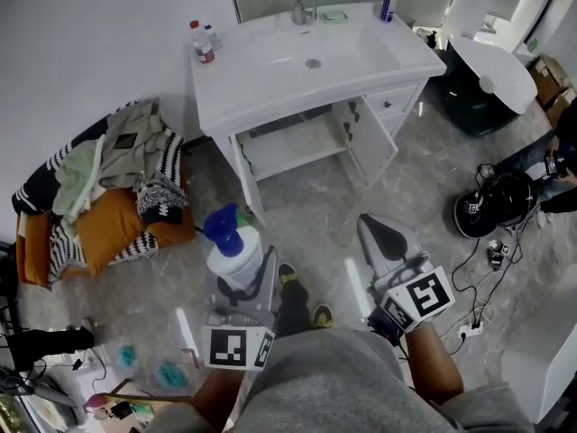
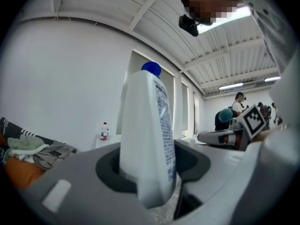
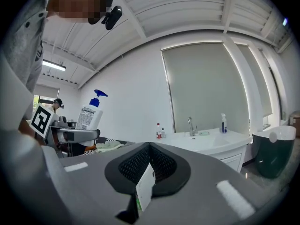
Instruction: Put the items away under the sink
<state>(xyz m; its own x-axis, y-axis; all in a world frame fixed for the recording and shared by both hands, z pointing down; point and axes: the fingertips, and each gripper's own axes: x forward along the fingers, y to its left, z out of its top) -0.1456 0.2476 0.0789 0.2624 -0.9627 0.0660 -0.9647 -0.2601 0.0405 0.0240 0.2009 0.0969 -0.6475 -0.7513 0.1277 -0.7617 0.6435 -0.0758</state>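
We are wearing a loose grey top (image 1: 334, 377) with a grey sleeve (image 1: 491, 409), dark trousers (image 1: 293, 307) and dark shoes (image 1: 322, 315) edged in yellow-green. A small black camera (image 3: 111, 17) is riding on our head. Our left gripper (image 1: 240, 278) and right gripper (image 1: 371, 225) are showing smooth grey shells tapering to rounded jaws. Each is carrying a white cube printed with black square markers, the left cube (image 1: 236, 347) and the right cube (image 1: 419, 298). Dark mesh-textured pads (image 3: 161, 163) are lining the right jaws, and pale strips (image 3: 232, 198) are marking their outer faces.
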